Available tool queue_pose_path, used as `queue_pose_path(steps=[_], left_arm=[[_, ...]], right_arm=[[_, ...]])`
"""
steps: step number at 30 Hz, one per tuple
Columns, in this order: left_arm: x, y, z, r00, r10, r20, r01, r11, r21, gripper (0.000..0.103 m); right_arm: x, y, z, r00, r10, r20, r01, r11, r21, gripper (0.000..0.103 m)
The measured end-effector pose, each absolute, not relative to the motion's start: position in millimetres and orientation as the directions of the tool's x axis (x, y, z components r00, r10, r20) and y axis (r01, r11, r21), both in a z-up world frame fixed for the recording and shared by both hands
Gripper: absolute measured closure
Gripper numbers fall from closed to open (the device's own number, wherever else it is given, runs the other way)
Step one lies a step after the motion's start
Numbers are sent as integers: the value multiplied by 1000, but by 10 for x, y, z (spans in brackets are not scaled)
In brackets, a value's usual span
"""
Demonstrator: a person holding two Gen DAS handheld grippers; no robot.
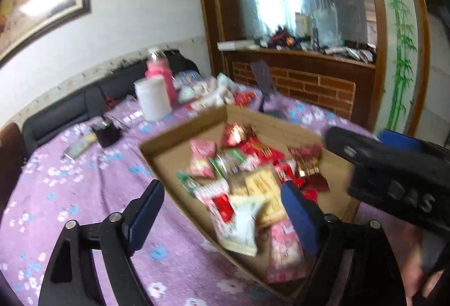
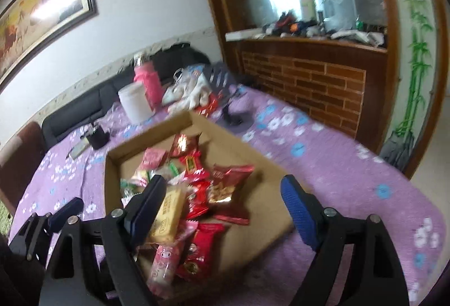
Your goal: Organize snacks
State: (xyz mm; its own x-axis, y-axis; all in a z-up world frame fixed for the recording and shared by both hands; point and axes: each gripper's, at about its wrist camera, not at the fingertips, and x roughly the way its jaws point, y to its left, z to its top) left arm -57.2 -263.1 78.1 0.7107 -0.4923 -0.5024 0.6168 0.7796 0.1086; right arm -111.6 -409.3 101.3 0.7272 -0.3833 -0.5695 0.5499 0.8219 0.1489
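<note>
A shallow cardboard box (image 1: 253, 116) (image 2: 264, 165) sits on the purple flowered table and holds several snack packets: red ones (image 2: 230, 182), a yellow one (image 2: 168, 213), pink ones (image 1: 285, 252) and a white one (image 1: 243, 221). My left gripper (image 1: 223, 210) is open and empty, its jaws straddling the box's near left edge above the packets. My right gripper (image 2: 225, 207) is open and empty over the near end of the box. The right gripper's black body (image 1: 393, 174) shows at the right of the left wrist view; the left gripper's finger (image 2: 66, 213) shows at lower left of the right wrist view.
A white jar (image 1: 153, 99), a pink bottle (image 1: 160, 72), a pile of white bags (image 1: 213, 92) and a dark cup (image 1: 108, 131) stand at the table's far side. A black sofa (image 1: 70, 109) and a brick-faced wooden counter (image 1: 309, 81) lie beyond.
</note>
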Motion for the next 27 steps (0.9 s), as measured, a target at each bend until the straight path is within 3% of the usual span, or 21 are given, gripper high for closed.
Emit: queue_pose_path(steps=[5,10,17,22,27], left_arm=[[-680,-2452,1195,755,-468,-460,582,801,141,2],[-921,-2098,1401,764,-451,-462,581,792,188,1],[-898,-1574,1158,711,-415,-567,541,839,64,1],[-669,-1458,1001,757,-320,-570,450,887,100,1],[-552,-1349,949,740,-367,-564,451,893,11,1]], right_arm=[[-1424,-4104,1212,721,-437,-538,597,786,162,2],[-1598,-4045,1417,720,-453,-526,602,785,147,2],[-1617,-3868,1341,733,-394,-555,582,786,211,2],[-1449,-3623,1243,726,-357,-588,534,831,156,2],[-1406,-3528,1233,720,-379,-582,539,833,125,2]])
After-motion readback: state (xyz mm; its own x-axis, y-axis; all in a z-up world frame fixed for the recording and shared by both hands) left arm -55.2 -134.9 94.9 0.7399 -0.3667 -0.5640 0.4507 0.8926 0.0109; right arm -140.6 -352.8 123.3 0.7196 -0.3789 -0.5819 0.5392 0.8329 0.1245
